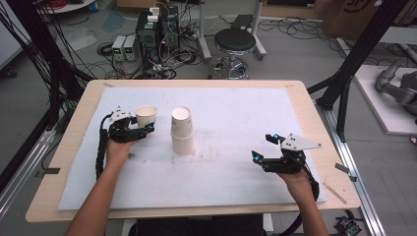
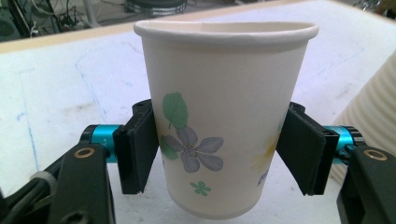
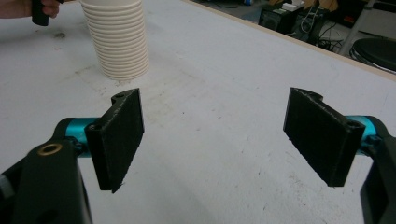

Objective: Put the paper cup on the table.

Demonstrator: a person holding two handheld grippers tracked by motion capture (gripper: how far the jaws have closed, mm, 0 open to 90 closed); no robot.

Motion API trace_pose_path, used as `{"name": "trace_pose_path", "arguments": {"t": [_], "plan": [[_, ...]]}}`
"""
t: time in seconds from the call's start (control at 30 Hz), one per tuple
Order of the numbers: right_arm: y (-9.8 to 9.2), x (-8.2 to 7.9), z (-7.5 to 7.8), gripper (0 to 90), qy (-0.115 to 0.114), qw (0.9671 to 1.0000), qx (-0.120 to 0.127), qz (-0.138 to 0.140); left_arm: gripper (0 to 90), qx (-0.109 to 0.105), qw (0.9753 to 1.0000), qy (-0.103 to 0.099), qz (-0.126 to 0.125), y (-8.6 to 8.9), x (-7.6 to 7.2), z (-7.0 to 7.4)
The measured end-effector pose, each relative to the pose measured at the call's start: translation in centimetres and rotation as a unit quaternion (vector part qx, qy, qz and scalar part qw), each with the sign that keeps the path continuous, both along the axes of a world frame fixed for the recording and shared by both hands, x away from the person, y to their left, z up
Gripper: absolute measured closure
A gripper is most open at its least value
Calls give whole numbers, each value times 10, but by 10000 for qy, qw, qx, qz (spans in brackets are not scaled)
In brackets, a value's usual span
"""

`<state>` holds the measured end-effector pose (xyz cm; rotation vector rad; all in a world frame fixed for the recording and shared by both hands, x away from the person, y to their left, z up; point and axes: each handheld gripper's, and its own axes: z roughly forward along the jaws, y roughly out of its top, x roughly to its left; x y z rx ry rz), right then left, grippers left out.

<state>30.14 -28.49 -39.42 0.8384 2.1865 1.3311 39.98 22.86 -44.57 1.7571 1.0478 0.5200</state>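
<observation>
Surface: white sheet over a wooden top, with a stool and cabled electronics on the floor beyond it; every place below is given from the stack of cups.

Left gripper: left of the stack, its jaws set either side of a single flowered cup. In the left gripper view the cup stands upright between the pads, which sit at its lower half. The left pad looks to touch the wall; on the right a thin gap may remain, so I judge the hold light or only just closing. Whether the cup is lifted off the sheet I cannot tell.

Stack: ribbed cups nested upright, mouth up, near the middle of the sheet. The flowered cup stands just left of it and apart from it.

Right gripper: well to the right of the stack, jaws spread wide with nothing between them. In the right gripper view its gripper hangs over bare sheet, the stack off toward the upper left.

Step, as I judge it: taking hold of the single cup, perhaps to nest it on the stack.

Doing it well: squeeze gently, since a thin paper wall buckles; keep the pads level on opposite sides and the cup upright; steer clear of the stack when moving; the free gripper could steady the stack.
</observation>
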Motion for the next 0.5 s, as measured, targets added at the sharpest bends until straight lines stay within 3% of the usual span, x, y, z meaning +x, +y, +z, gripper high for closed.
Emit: {"name": "trace_pose_path", "arguments": {"t": [0.2,0.33,0.5], "plan": [[-1,-1,0,205,-8,10000,-2,-19,333,335,9993,145,-38,-6,1,-6],[-1,-1,0,205,-19,10000,-12,-8,333,378,9991,175,-35,-6,-1,-5],[-2,-2,1,205,-41,10000,2,-17,333,691,9970,329,-64,-5,-8,-2]]}}
